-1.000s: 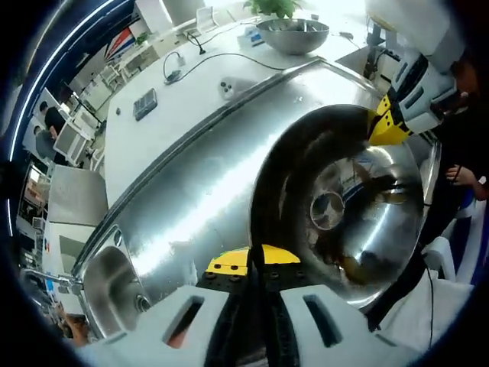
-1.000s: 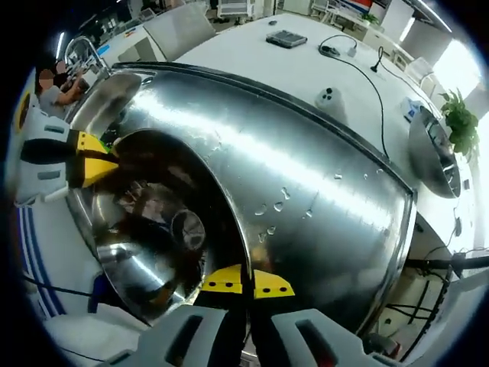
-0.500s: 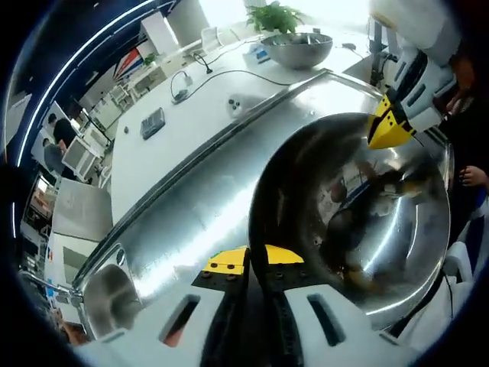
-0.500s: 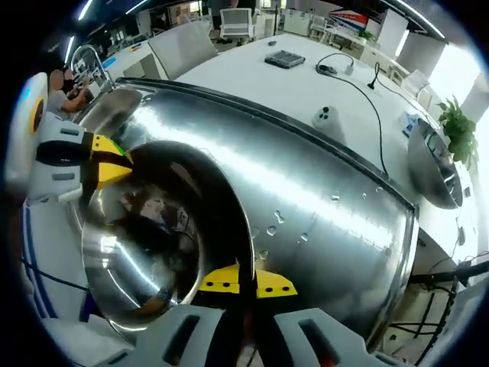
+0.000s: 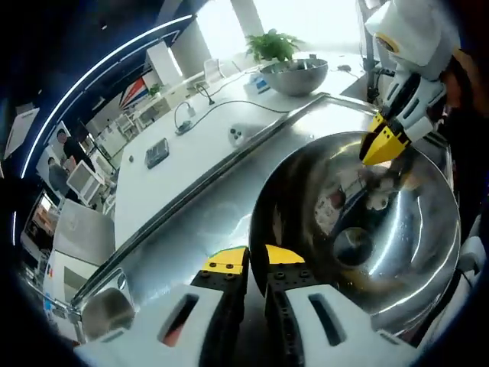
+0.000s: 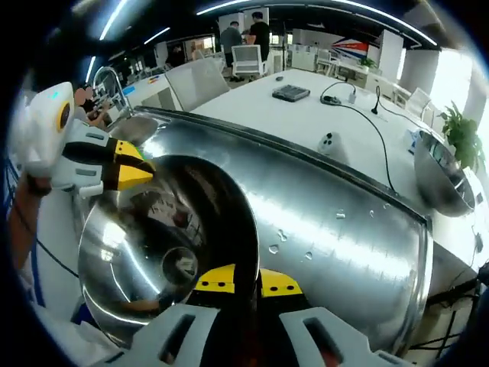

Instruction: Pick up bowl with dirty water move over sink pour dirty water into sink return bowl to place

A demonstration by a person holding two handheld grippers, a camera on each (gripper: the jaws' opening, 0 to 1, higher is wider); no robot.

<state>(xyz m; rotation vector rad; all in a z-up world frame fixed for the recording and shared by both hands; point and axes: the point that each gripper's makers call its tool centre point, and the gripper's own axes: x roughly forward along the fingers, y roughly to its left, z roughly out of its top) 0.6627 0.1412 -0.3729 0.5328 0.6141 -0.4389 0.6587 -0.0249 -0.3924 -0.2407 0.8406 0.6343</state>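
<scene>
A shiny steel bowl (image 5: 359,229) hangs over the steel sink top (image 5: 199,222), held by both grippers at opposite rims. My left gripper (image 5: 254,258) is shut on the near rim with its yellow tips. The right gripper (image 5: 382,145) comes in from the upper right and pinches the far rim. In the right gripper view the bowl (image 6: 145,245) sits at lower left, my right gripper (image 6: 246,280) is shut on its edge, and the left gripper (image 6: 134,164) clamps the other side. A thin brownish trace (image 5: 367,284) lies low inside the bowl.
The sink basin (image 6: 134,126) with its tap (image 6: 103,76) lies beyond the bowl. A second steel bowl (image 6: 439,172) and a plant (image 6: 462,130) stand on the white table (image 6: 306,115), with cables, a keypad (image 6: 290,92) and a small white device (image 6: 328,142). People stand far back.
The bowl has swung from steeply tipped to a flatter attitude between the grippers, and less brown liquid shows inside. Both grippers kept their hold on the rim.
</scene>
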